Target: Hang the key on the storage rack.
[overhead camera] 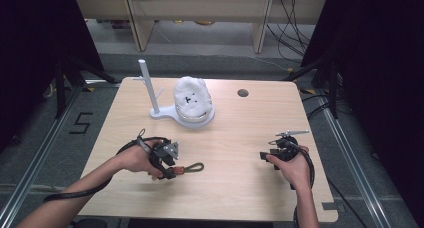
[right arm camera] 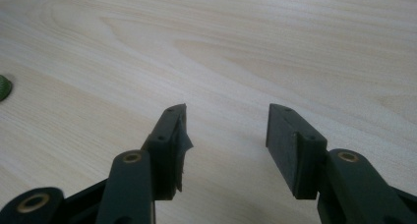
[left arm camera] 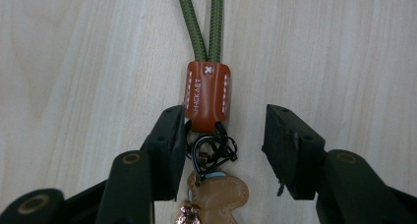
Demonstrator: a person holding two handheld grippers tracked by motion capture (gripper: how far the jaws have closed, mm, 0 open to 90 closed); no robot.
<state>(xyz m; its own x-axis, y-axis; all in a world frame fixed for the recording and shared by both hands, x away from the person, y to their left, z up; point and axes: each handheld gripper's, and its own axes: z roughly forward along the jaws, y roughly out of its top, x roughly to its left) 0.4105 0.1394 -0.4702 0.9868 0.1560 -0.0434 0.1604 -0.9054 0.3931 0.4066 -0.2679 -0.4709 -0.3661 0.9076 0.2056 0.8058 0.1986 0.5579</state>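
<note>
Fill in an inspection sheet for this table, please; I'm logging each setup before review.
Surface: light wooden table, a round hole near the far edge.
Job's things: keychain with green cord loop, brown leather tab, black rings and charms, lying flat on the table.
Clutter: white stand with post, fluffy white toy on its base.
Grippers: left gripper open, tab touching one jaw; right gripper open, nothing between its jaws.
Cables: black cable trailing from the left gripper.
Surroundings: grey floor, shelving behind, dark curtains at the sides.
</note>
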